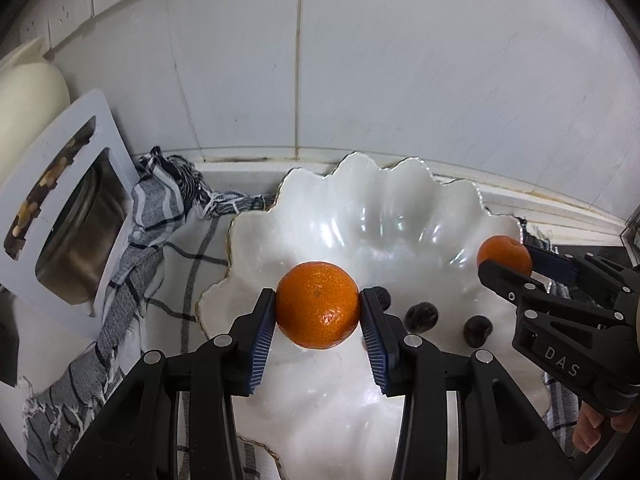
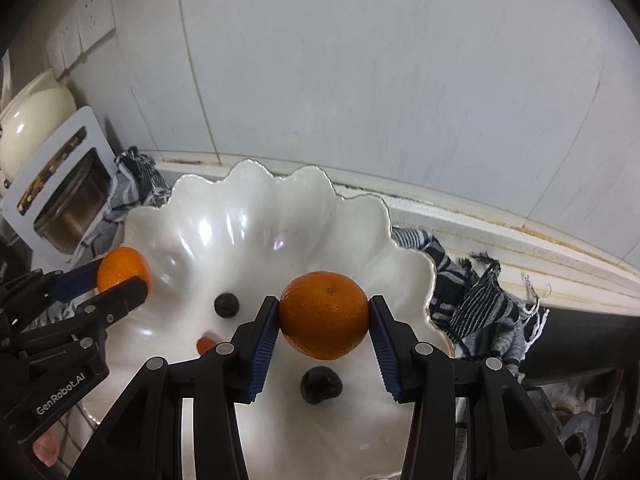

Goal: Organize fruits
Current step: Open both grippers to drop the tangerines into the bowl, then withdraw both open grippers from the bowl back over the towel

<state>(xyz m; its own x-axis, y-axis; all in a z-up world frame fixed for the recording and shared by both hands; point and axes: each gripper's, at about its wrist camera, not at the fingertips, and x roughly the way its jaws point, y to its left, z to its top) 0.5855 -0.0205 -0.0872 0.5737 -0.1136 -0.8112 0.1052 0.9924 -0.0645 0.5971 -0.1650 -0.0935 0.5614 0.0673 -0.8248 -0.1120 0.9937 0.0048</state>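
A white scalloped bowl (image 1: 400, 208) sits on a checked cloth and also shows in the right wrist view (image 2: 248, 208). My left gripper (image 1: 319, 312) is shut on an orange tangerine (image 1: 318, 310) above the bowl's left part; it also shows in the right wrist view (image 2: 120, 276). My right gripper (image 2: 324, 316) is shut on a second tangerine (image 2: 323, 314) above the bowl's right part; it also shows in the left wrist view (image 1: 505, 255). Dark round fruits (image 1: 421, 316) (image 1: 476, 330) (image 2: 227, 304) (image 2: 320, 384) lie in the bowl. A small reddish piece (image 2: 206, 345) lies there too.
A white frame with a metal pot (image 1: 76, 220) leans at the left by a cream jar (image 1: 28, 96). The grey checked cloth (image 1: 160, 216) spreads under the bowl. A tiled wall (image 1: 360, 60) stands close behind. A stove part (image 2: 580, 432) is at the lower right.
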